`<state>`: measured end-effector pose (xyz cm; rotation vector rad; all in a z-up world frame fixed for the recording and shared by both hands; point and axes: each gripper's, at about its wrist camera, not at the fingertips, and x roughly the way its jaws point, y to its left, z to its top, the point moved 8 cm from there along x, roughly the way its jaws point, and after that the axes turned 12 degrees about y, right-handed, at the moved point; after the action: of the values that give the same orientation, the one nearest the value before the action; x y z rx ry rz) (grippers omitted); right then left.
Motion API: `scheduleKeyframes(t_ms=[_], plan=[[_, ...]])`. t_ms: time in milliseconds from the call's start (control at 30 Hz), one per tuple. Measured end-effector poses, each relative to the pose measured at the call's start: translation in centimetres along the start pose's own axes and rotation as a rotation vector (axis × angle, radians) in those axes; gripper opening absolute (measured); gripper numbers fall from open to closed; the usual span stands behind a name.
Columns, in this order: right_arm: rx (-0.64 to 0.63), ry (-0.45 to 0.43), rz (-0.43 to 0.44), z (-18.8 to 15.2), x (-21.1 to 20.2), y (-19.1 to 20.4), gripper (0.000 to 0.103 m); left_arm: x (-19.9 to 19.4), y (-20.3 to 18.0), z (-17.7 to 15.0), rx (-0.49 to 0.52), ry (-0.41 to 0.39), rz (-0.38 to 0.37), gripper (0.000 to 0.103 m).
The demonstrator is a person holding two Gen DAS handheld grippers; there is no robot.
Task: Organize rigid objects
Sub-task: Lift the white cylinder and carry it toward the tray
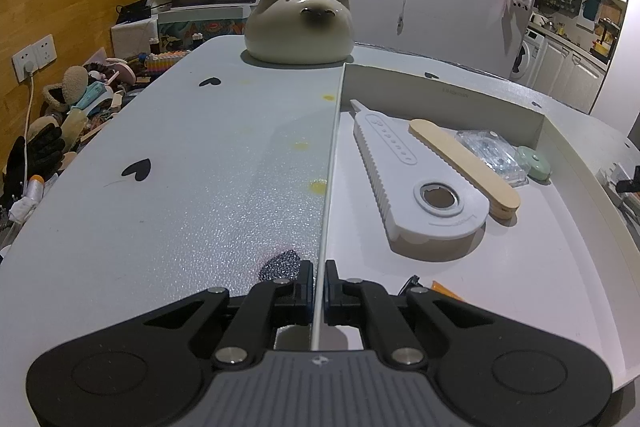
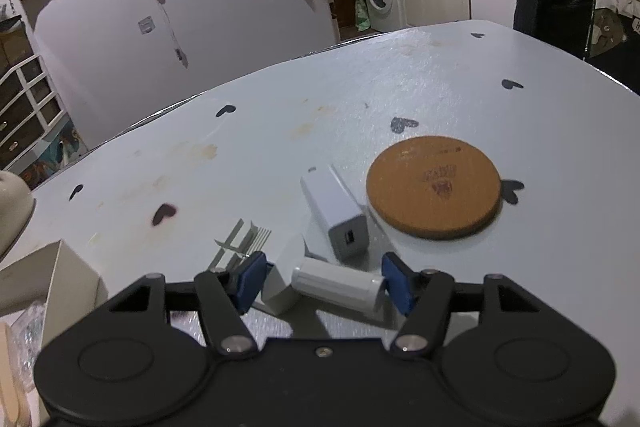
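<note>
Near the front edge of the tabletop [image 2: 400,87], the right gripper [image 2: 322,281] stands about half open around a small white cylinder [image 2: 340,285] that lies crosswise between the blue pads [image 2: 250,279]. The right pad sits at or just beside the cylinder's capped end; whether it presses I cannot tell. The left pad faces a white block [image 2: 282,281] that lies against the cylinder's other end, with a sliver of gap beside it. So the jaws bracket two things, not one.

That is the main risk. If the jaws close as they stand, the block may be pinched with the cylinder, or shoved aside so the round body rolls or pivots out of the grip. A white charger [image 2: 334,213] lies just behind and could be nudged toward the cork coaster [image 2: 434,187].

Over at the white tray [image 1: 560,287], the left gripper [image 1: 319,285] is clamped shut on the tray's thin left wall, steadying it. Inside lie a white slotted tool [image 1: 404,183], a wooden stick [image 1: 464,163], a clear packet [image 1: 490,155] and a pale green disc [image 1: 534,163]. Should that hold slip, the tray could skid on the tabletop when the cylinder is dropped in.
</note>
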<state>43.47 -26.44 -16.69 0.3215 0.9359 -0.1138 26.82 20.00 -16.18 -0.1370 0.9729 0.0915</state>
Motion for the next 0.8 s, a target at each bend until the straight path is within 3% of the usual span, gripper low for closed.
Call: scheduleKeyframes(t_ms=[367, 600, 633, 667, 733, 767, 800], plan=[[-0.026, 0.027, 0.097, -2.8, -2.3, 1.1, 0.062, 0.0, 0.0, 0.0, -0.01, -0.003, -0.004, 0.004], [-0.102, 0.007, 0.199, -3.3, -5.1, 4.3, 0.059, 0.0, 0.1, 0.0, -0.015, -0.005, -0.007, 0.004], [-0.119, 0.001, 0.215, -3.3, -5.6, 4.9, 0.046, 0.0, 0.1, 0.0, -0.015, -0.005, -0.007, 0.004], [-0.126, 0.007, 0.237, -3.3, -6.0, 5.5, 0.047, 0.0, 0.1, -0.1, -0.015, -0.005, -0.007, 0.004], [-0.131, 0.014, 0.289, -3.1, -6.7, 6.5, 0.011, 0.0, 0.1, 0.0, -0.014, -0.005, -0.007, 0.004], [-0.124, 0.024, 0.305, -3.0, -6.9, 6.8, 0.003, 0.0, 0.1, -0.1, -0.014, -0.005, -0.007, 0.004], [-0.126, 0.024, 0.324, -3.0, -7.2, 7.2, 0.003, 0.0, 0.0, -0.1, -0.014, -0.005, -0.007, 0.004]])
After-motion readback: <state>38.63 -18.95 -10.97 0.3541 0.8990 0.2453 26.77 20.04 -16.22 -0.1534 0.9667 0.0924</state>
